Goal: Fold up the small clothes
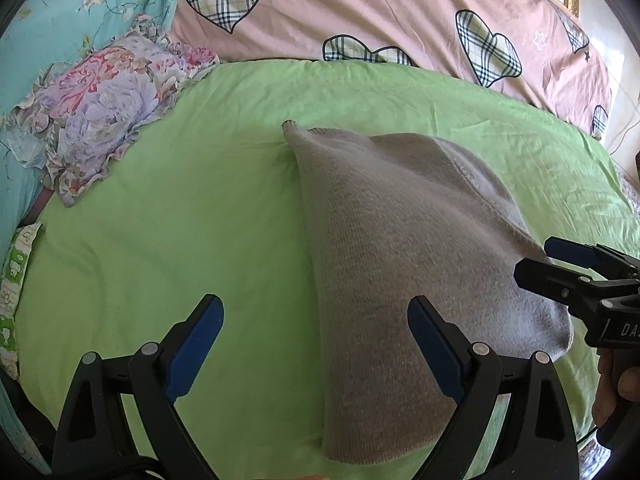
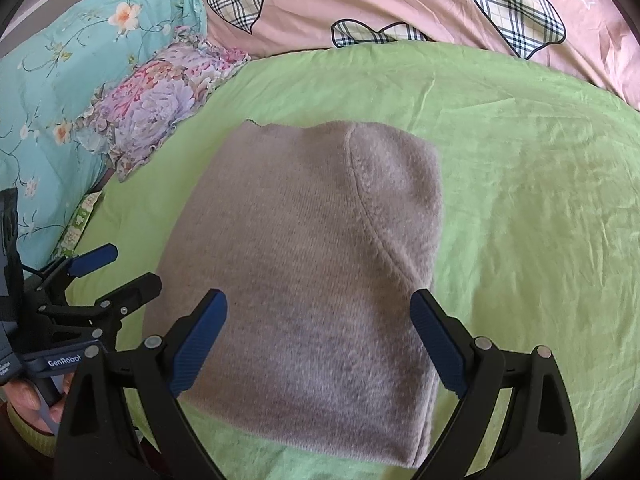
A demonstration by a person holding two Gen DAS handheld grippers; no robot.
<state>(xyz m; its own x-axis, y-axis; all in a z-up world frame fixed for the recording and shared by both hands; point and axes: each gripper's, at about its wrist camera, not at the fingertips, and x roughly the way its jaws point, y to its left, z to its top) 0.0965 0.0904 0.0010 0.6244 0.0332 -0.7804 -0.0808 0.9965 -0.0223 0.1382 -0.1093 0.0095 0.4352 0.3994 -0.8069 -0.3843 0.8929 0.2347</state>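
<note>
A grey knitted garment (image 1: 400,260) lies folded into a thick rectangle on the green sheet (image 1: 160,220). In the right wrist view the same garment (image 2: 304,280) fills the middle, with a fuzzier folded layer along its right side. My left gripper (image 1: 316,336) stands open over the garment's near left edge, nothing between its fingers. My right gripper (image 2: 320,332) is open too, its jaws spread over the garment's near end without pinching it. The right gripper (image 1: 560,264) shows at the garment's right side, and the left gripper (image 2: 116,272) shows at its left side.
A floral ruffled cloth (image 1: 100,120) lies crumpled at the far left on a turquoise flowered quilt (image 1: 60,8). A pink cover with plaid hearts (image 1: 360,8) runs along the back. A green-patterned packet (image 1: 16,280) sits at the sheet's left edge. A hand (image 2: 28,396) holds the left gripper.
</note>
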